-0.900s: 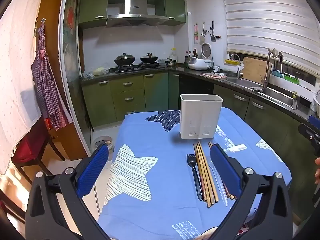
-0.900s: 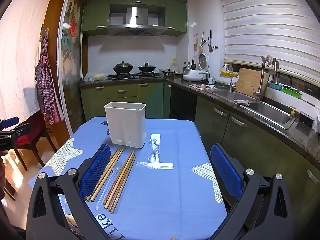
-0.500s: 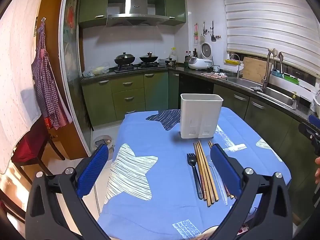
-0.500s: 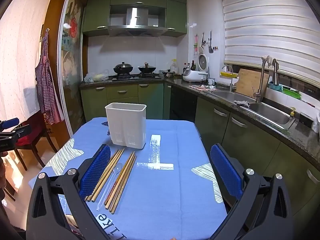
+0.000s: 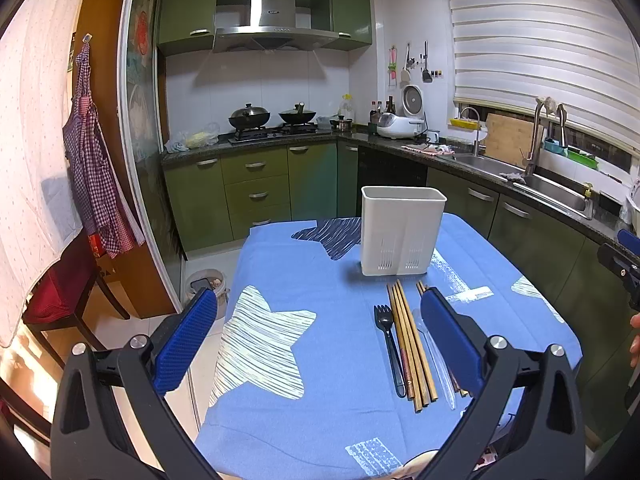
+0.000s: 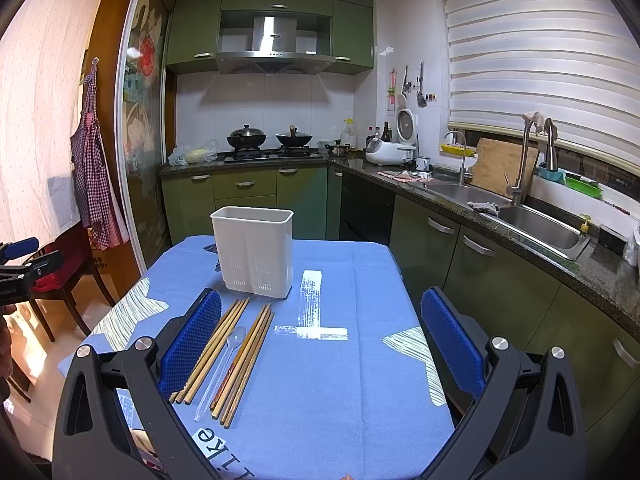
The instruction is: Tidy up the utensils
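While both tools hover above the blue-clothed table (image 5: pixel 320 432), each stands with its fingers spread as wide apart as they go and nothing held or touched. Ahead of the left tool (image 5: pixel 318 330) and slightly toward its right finger, a white utensil holder (image 5: pixel 402 236) stands upright on the table; what lies inside it cannot be seen from either view. Between the holder and that right finger lie a black plastic fork (image 5: pixel 390 350), a bundle of wooden chopsticks (image 5: pixel 412 344), and a clear plastic spoon (image 5: pixel 434 354), partly hidden behind the blue pad. From the right tool (image 6: pixel 320 332), the same holder (image 6: pixel 254 254) sits ahead toward its left finger, with the chopsticks (image 6: pixel 250 350) in two groups and the clear spoon (image 6: pixel 224 360) between them, just beside that finger.
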Available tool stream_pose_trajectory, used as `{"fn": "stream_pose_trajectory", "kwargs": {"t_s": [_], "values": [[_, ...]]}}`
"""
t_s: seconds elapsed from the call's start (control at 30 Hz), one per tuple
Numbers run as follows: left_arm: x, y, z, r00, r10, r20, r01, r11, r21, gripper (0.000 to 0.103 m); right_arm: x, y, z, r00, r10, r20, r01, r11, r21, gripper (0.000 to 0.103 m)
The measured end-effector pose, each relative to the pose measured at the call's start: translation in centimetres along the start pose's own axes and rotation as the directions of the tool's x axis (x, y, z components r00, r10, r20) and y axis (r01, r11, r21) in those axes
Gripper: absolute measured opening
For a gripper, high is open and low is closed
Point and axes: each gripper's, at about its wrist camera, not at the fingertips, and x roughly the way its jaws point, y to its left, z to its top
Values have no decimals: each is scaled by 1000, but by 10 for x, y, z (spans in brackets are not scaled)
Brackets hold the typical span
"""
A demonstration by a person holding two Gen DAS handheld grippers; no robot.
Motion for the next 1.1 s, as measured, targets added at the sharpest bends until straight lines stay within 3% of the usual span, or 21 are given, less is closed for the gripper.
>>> {"fn": "stream_pose_trajectory", "kwargs": {"t_s": [1.1], "values": [[0,-1,-3,1000,-1,-4,1,1000,-1,97,-5,-1,4,1000,0,6,0,1000,2,99]]}}
